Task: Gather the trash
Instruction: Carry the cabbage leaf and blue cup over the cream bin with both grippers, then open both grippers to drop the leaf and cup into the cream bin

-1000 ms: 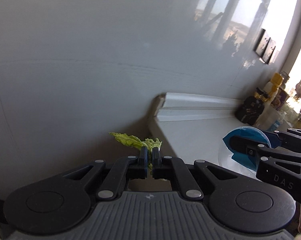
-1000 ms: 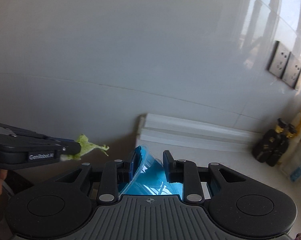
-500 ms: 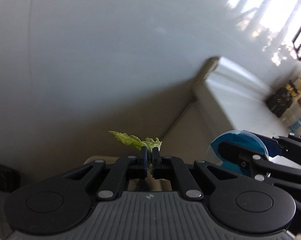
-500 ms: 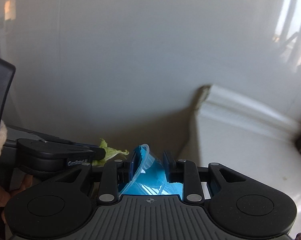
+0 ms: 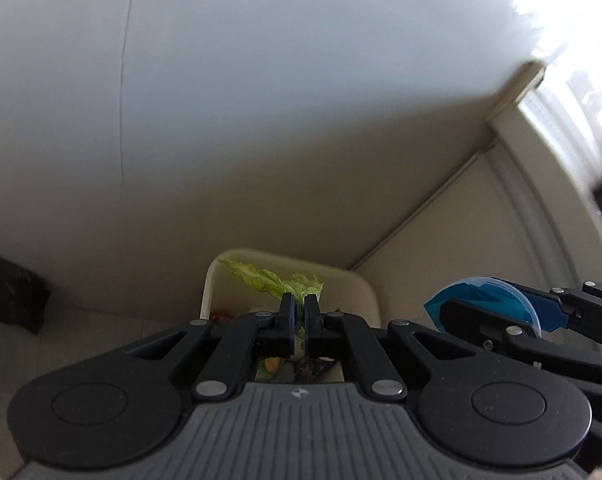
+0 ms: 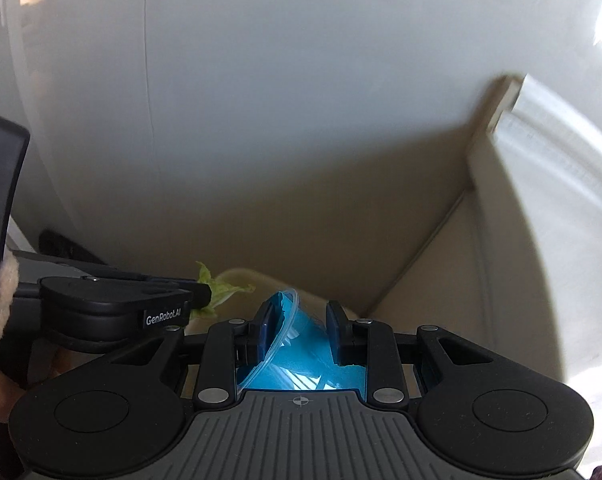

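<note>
We are carrying two pieces of trash to the bin, a cream tub standing on the floor against the wall, to the left of the bench edge. The left tool is clenched on a lettuce leaf, which is sticking up and out to the left from between its tips and hanging directly above the bin's open mouth; scraps are already lying inside the bin. The right tool is gripping a blue plastic lid, which is tilted between its jaws with its clear rim leaning on the left finger; in the left wrist view the lid is sitting to the right of the bin, near its right rim but, as far as we can judge, not yet over the opening. The step in hand looks like the drop-off. Next, we are likely needing to let the leaf go where it hangs, while the right tool calls for a shift left over the bin before releasing, since the lid could otherwise land on the floor beside it.
</note>
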A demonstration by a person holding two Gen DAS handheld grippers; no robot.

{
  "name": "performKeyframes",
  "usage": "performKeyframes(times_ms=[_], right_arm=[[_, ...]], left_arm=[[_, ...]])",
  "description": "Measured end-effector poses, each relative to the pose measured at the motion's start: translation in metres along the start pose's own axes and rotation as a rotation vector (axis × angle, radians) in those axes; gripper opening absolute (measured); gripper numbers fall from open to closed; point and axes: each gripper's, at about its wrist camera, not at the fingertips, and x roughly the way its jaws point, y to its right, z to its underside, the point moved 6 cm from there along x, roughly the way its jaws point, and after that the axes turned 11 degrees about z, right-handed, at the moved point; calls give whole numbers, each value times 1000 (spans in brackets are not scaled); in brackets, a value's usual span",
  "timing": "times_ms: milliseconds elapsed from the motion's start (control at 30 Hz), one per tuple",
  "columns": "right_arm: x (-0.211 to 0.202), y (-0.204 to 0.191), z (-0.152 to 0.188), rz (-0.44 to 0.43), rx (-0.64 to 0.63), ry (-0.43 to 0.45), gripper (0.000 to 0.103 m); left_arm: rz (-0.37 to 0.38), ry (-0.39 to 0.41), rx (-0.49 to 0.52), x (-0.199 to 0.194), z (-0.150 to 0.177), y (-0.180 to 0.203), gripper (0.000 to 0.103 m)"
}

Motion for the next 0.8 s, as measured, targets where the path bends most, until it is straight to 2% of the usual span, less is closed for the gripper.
performKeyframes(times_ms=[200, 600, 800], right_arm=[[24, -5, 15, -16, -3, -73, 26], [79, -6, 47, -66, 65, -345, 27], [73, -19, 51, -50, 30, -338, 28]], left_arm=[[-29, -50, -29, 25, 17, -13, 3], [-119, -214, 16, 75, 33, -23, 4], [-161, -275, 36, 85, 46, -31, 4]])
